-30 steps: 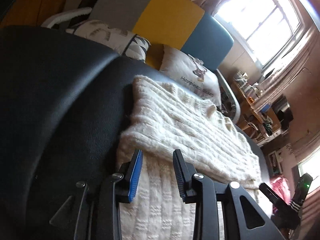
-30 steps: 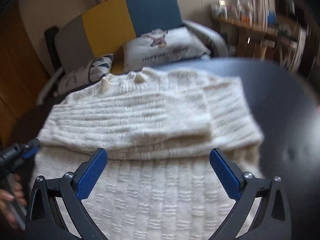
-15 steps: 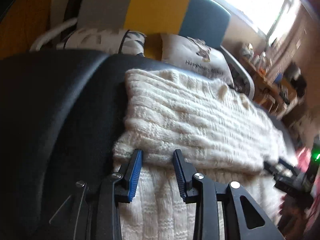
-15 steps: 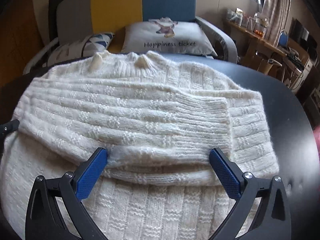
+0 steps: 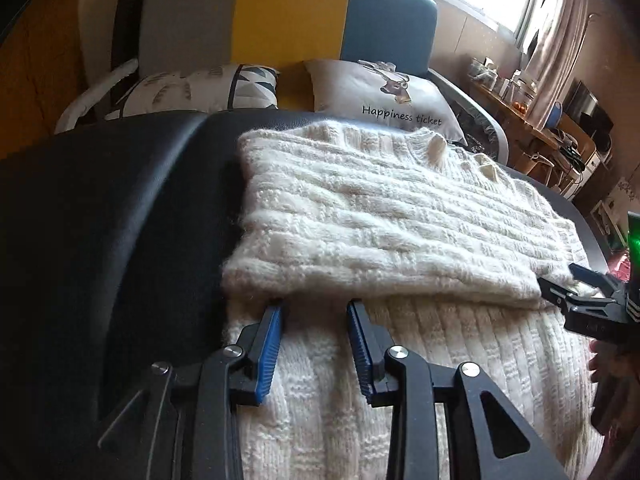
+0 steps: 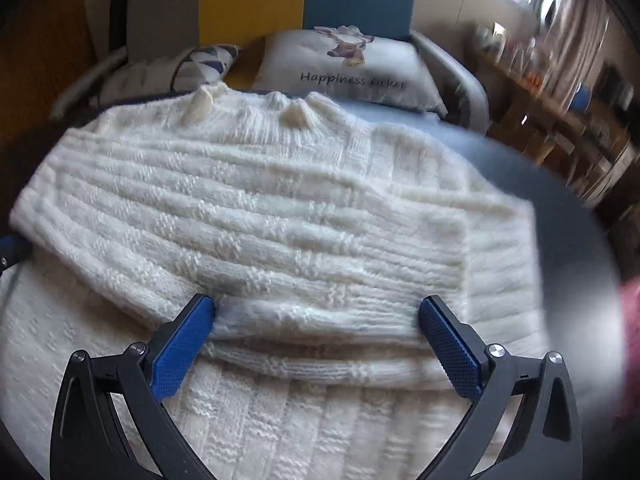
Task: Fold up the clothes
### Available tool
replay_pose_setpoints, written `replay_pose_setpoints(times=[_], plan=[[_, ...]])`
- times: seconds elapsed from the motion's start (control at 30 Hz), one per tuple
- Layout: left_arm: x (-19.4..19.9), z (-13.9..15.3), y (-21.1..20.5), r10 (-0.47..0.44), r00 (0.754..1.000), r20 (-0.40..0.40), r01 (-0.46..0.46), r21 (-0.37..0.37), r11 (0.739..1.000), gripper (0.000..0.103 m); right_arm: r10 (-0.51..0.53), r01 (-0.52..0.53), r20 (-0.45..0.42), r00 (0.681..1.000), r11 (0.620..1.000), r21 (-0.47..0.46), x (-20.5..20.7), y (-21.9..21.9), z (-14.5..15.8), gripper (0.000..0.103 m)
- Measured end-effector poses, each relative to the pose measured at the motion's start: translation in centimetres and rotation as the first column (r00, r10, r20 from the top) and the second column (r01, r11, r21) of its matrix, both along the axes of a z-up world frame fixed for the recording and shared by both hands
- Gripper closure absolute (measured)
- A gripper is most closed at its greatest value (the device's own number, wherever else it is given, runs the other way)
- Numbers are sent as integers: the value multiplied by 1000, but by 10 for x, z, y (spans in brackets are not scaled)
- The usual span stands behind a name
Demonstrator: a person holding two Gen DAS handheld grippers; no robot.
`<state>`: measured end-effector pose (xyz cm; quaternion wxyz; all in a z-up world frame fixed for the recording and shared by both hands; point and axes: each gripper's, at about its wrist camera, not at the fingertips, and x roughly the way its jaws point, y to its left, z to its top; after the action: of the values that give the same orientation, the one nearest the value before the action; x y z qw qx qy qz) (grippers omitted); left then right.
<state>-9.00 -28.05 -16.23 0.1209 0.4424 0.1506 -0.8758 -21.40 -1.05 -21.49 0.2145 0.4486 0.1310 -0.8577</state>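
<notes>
A white sweater lies on the dark counter, sleeves folded across the chest. The left tongs are held half open at the sleeve edge, nothing gripped. The right tongs are spread wide, empty. Both sides should probably be gripped level so the fold stays straight.

The sweater is a cream-white, chunky knit with ribbed bands and a blocked texture. It lies flat on the dark bench, neckline toward the far edge, hem toward the near edge. Both sleeves are folded across the chest, forming a thick horizontal band over the body. The lower body panel extends unfolded below this band. Two small knitted tufts stand at the neckline.
</notes>
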Motion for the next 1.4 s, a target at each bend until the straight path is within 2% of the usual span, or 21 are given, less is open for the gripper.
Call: replay_pose_setpoints(times=[0.03, 0.1, 0.2, 0.3, 0.4, 0.53, 0.6, 0.67, 0.7, 0.73, 0.87, 0.97, 1.07, 1.17, 1.3, 1.4], plan=[[2, 1, 0, -3, 1000, 0, 3, 0, 1000, 71, -7, 7, 0, 1000, 999, -34, 0, 5, 0, 0], [5, 3, 2, -10, 1000, 0, 10, -17, 1000, 71, -5, 5, 2, 1000, 1000, -31, 2, 6, 1, 0], [14, 21, 0, -11, 998, -60, 9, -39, 999, 70, 5, -5, 2, 1000, 1000, -3, 4, 3, 5, 0], [19, 46, -7, -9, 989, -147, -1, -65, 998, 70, 10, -11, -30, 999, 1000, -14, 7, -1, 24, 0], [6, 61, -24, 5, 985, -170, -20, -87, 996, 69, 57, -61, -52, 997, 996, -65, 5, -10, 44, 0], [-21, 53, -37, -21, 990, -140, 11, -69, 998, 69, 89, -91, -54, 995, 996, -26, -8, -32, 44, 0], [-37, 32, -42, -12, 999, -52, 10, -46, 999, 68, 76, -76, -22, 997, 997, 5, -18, -36, 29, 0], [-44, 2, -54, 10, 999, 42, -11, 23, 1000, 66, 61, -62, 11, 998, 997, 38, -27, -39, 13, 0], [-40, -6, -60, 19, 999, 29, -20, 59, 998, 64, 53, -55, 26, 998, 997, 47, -30, -36, 6, 0], [-34, -5, -64, 26, 1000, -10, -25, 79, 997, 63, 52, -52, 27, 998, 999, 15, -30, -31, 6, 0], [-21, 15, -78, 45, 992, -120, -33, 103, 994, 64, 71, -70, 13, 997, 996, -50, -28, -26, 17, 0], [-34, 38, -80, -20, 977, -213, 30, 44, 999, 65, 153, -155, -27, 988, 985, -80, -25, -37, 34, 0], [-61, 48, -73, -135, 962, -235, 143, 18, 990, 64, 192, -193, -26, 981, 981, -39, -30, -47, 33, 0], [-88, 38, -62, -220, 955, -197, 227, 13, 974, 64, 190, -190, -10, 982, 982, 0, -38, -53, 21, 0], [-113, -5, -60, -217, 976, -6, 217, -34, 976, 64, 166, -166, 11, 986, 986, -6, -50, -45, 9, 0], [-105, -1, -64, -208, 976, -64, 207, -23, 978, 64, 139, -137, 27, 990, 989, -57, -59, -33, 5, 0]])
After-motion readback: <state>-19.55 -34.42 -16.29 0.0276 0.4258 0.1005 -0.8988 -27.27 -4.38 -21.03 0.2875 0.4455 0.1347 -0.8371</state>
